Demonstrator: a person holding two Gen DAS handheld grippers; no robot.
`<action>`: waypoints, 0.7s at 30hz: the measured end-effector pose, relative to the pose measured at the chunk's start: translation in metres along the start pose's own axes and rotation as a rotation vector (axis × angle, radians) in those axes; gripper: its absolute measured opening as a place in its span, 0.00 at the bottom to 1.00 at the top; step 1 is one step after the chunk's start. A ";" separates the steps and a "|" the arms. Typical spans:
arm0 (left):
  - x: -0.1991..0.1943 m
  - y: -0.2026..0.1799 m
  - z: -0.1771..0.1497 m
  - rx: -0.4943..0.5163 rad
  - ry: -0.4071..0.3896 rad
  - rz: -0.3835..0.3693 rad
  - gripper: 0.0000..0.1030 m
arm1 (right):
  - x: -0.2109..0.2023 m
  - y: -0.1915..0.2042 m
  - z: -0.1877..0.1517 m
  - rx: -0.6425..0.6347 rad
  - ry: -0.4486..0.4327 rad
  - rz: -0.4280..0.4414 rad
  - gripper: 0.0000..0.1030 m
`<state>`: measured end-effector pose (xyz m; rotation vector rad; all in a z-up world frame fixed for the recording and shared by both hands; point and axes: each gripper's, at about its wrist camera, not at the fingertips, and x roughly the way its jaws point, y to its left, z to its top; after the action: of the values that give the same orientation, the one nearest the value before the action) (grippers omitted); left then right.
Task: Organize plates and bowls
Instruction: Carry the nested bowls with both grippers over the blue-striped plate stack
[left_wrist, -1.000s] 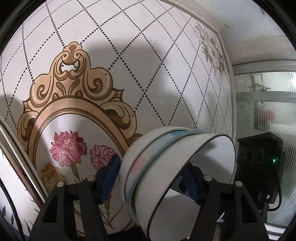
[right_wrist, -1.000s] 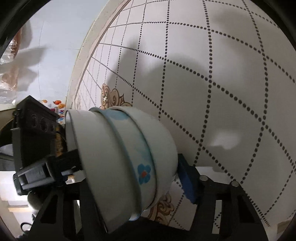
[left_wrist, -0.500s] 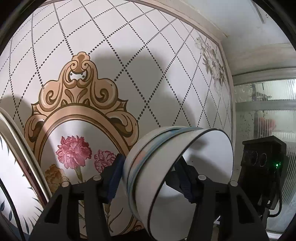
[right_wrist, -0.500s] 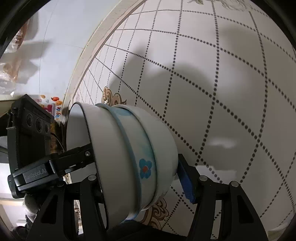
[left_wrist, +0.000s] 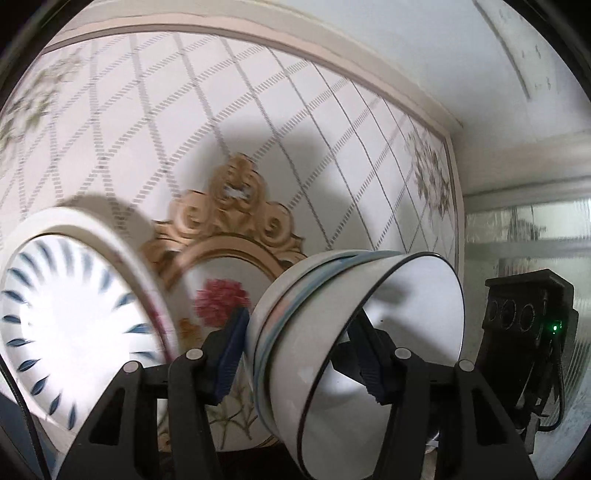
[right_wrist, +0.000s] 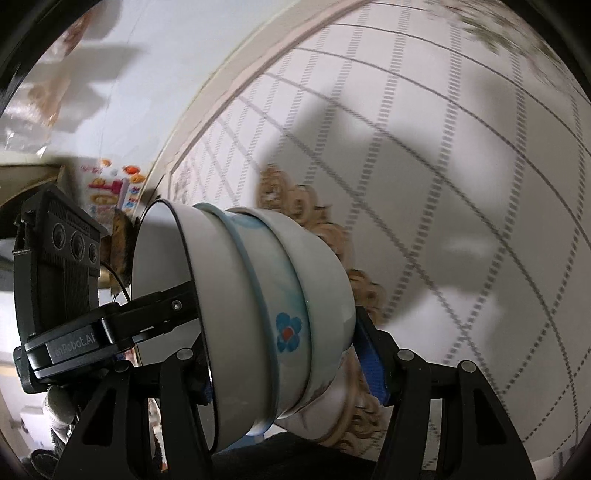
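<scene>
Both grippers are shut on a nested stack of three bowls held on its side. In the left wrist view my left gripper (left_wrist: 301, 354) clamps the bowl stack (left_wrist: 332, 332), white inside with a thin dark rim. In the right wrist view my right gripper (right_wrist: 284, 354) clamps the same bowl stack (right_wrist: 258, 314); the middle bowl has a blue flower with a red centre. A white plate with blue leaf marks (left_wrist: 74, 332) stands on edge at the left, close to the left finger.
A patterned surface with dotted diamond lines and a gold floral frame (left_wrist: 236, 221) fills the background. The right gripper's black camera block (left_wrist: 528, 317) is beside the bowls. The left gripper's body (right_wrist: 59, 288) shows at the left. A frosted window (left_wrist: 535, 236) is at the right.
Both views have swung across the patterned surface, with motion blur. The blue-leaf plate has come into the left wrist view at the left. The bowls stay clamped.
</scene>
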<state>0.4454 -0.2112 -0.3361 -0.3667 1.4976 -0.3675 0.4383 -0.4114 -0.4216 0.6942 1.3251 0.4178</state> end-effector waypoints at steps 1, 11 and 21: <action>-0.007 0.006 0.000 -0.012 -0.009 0.003 0.51 | 0.002 0.008 0.001 -0.014 0.008 0.004 0.61; -0.067 0.095 -0.017 -0.193 -0.086 0.026 0.51 | 0.059 0.095 0.001 -0.163 0.154 0.060 0.61; -0.081 0.172 -0.033 -0.332 -0.109 0.019 0.51 | 0.125 0.144 -0.013 -0.232 0.265 0.063 0.60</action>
<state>0.4106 -0.0213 -0.3438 -0.6253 1.4537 -0.0799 0.4673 -0.2226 -0.4179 0.4987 1.4763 0.7216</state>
